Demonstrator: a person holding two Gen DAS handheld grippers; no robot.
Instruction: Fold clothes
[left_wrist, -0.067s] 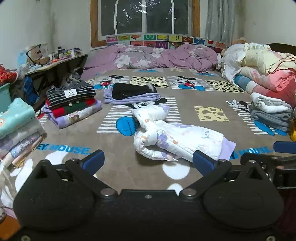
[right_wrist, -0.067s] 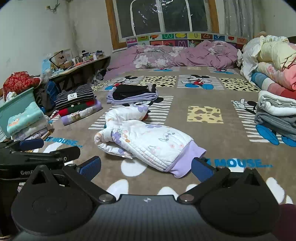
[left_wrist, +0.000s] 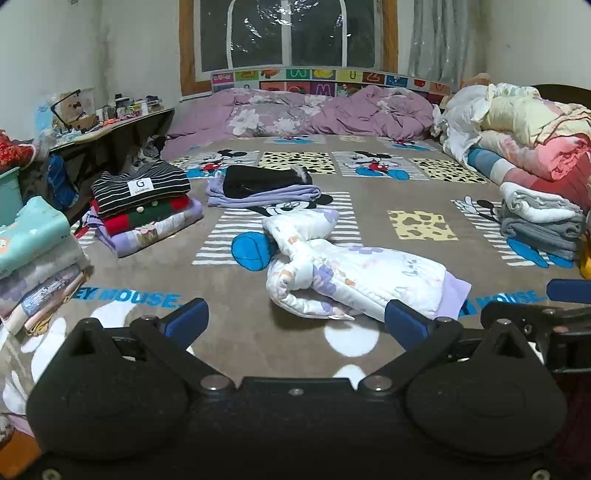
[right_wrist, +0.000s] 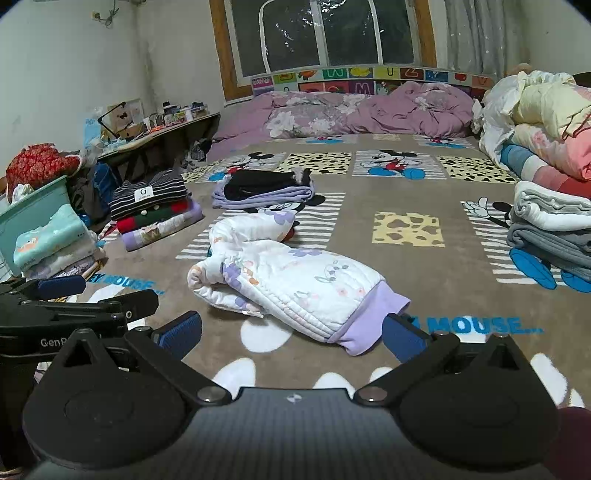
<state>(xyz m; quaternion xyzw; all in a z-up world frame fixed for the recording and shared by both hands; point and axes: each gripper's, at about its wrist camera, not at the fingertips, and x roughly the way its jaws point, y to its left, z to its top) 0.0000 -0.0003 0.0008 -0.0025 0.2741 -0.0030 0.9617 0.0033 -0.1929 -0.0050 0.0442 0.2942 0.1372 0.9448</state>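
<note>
A white quilted floral garment with a lilac cuff (left_wrist: 354, 277) lies crumpled and partly bundled on the brown Mickey Mouse blanket (left_wrist: 236, 306); it also shows in the right wrist view (right_wrist: 291, 284). My left gripper (left_wrist: 295, 321) is open and empty, just short of the garment's near edge. My right gripper (right_wrist: 291, 336) is open and empty, its right finger close to the lilac cuff (right_wrist: 373, 314). Each gripper shows at the edge of the other's view.
Folded stacks lie around: striped, red and lilac clothes (left_wrist: 144, 206) at left, black on lilac (left_wrist: 266, 184) behind, grey and white (left_wrist: 539, 221) at right, teal pile (left_wrist: 33, 251) near left. A purple duvet (left_wrist: 314, 114) and heaped bedding (left_wrist: 524, 129) fill the back.
</note>
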